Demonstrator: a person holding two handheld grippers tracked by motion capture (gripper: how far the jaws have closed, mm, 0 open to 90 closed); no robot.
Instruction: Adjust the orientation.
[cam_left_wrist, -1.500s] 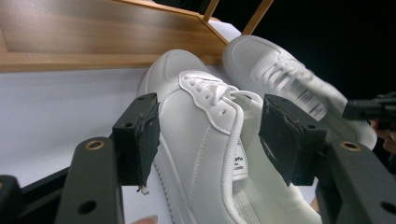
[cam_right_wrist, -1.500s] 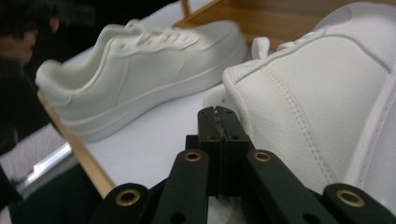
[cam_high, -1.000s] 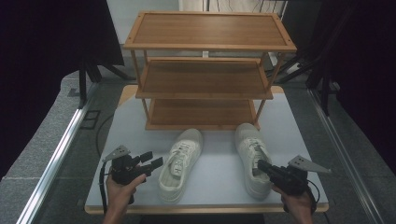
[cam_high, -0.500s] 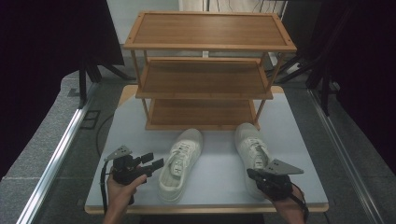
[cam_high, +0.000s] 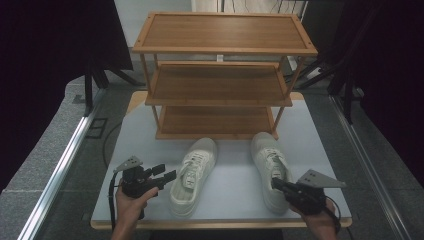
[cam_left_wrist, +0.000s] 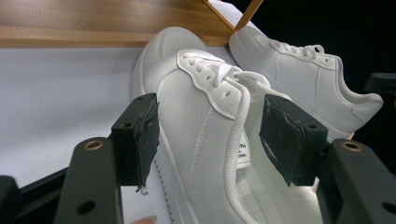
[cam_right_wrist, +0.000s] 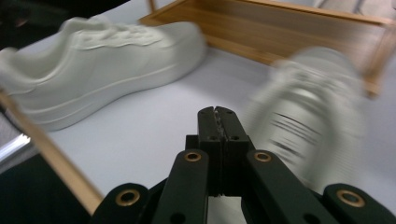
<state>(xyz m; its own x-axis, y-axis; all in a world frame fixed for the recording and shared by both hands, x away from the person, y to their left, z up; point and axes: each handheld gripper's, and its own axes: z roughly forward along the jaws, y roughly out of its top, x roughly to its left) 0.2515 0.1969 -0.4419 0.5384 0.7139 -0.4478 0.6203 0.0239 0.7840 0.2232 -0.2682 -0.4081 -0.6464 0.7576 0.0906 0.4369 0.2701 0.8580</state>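
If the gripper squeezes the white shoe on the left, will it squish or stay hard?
The left shoe would probably squish a bit up top: its side looks like soft stitched material, and the open left gripper straddles that part. The thick sole looks firmer, so the bottom likely keeps its shape. The laces hang loose and would probably flop about when lifted.

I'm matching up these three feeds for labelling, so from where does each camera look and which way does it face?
High view: above the person's side of the table, looking forward and down at the wooden rack; both hands and tools come in at the bottom.
Left gripper view: rides the left tool, looking between its open jaws at the left shoe.
Right gripper view: rides the right tool, jaws shut, looking across the table toward the rack, with the right shoe blurred beside it.
Shared: every view shows both white shoes and the rack.
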